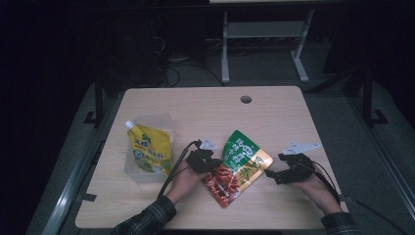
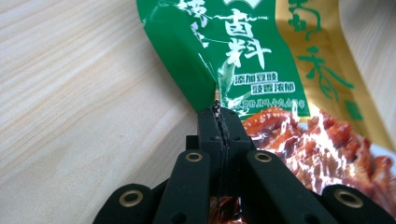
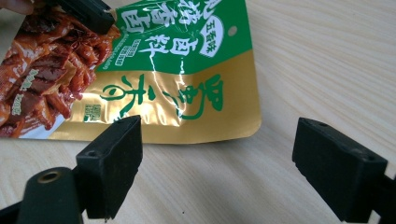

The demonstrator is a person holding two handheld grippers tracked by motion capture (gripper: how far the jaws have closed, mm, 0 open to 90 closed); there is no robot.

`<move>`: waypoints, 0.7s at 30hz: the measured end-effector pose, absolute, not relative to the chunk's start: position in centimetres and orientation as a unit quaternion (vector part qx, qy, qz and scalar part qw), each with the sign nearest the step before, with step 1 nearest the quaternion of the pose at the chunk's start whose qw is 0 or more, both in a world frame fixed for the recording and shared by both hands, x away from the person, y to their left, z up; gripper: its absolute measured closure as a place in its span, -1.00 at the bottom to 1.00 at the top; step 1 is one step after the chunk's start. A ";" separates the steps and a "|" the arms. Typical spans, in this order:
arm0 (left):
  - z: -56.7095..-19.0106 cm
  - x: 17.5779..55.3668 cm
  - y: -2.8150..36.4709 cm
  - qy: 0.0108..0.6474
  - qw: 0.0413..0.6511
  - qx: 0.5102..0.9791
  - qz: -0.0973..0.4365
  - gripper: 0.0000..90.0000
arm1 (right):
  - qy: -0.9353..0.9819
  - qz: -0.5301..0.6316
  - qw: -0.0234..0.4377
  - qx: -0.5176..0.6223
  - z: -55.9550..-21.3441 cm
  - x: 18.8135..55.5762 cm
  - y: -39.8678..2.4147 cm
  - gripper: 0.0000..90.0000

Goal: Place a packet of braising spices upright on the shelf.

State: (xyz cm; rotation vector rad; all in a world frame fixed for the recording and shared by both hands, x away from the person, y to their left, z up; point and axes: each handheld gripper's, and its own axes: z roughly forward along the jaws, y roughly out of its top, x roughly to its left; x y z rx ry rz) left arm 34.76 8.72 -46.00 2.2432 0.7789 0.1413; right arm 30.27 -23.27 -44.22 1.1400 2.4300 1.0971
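A snack pouch [image 1: 238, 165], green and gold with a red food picture, lies flat on the wooden table [image 1: 195, 110] between my two hands. My left gripper [image 1: 214, 165] is at the pouch's left edge. In the left gripper view its jaws are shut on the folded green edge of the pouch [image 2: 252, 56], which is pinched at the left gripper [image 2: 218, 112] tips. My right gripper [image 1: 274, 176] stands open just right of the pouch. In the right gripper view the right gripper [image 3: 217, 128] has bare table between its jaws, with the pouch's [image 3: 154, 70] gold edge just beyond them.
A yellow spouted pouch [image 1: 150, 151] leans in a clear plastic container [image 1: 157, 120] at the table's left. A round cable hole [image 1: 245, 99] sits near the far edge. Beyond the table stands a white frame [image 1: 225, 49] on the dark floor.
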 end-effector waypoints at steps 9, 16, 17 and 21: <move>-43.9 33.8 9.2 0.305 0.411 0.857 0.060 1.00 | 0.827 0.389 0.108 0.390 -43.9 30.1 -23.2 -0.68; -41.5 33.1 9.8 0.304 0.451 0.836 0.075 1.00 | 0.820 0.407 0.098 0.390 -43.6 29.7 -23.0 -0.69; -41.2 33.1 10.0 0.305 0.456 0.833 0.076 1.00 | 0.818 0.412 0.095 0.389 -43.6 29.7 -22.9 -0.69; -40.2 33.0 10.6 0.308 0.473 0.822 0.073 1.00 | 0.817 0.427 0.083 0.378 -43.6 29.7 -22.3 -0.68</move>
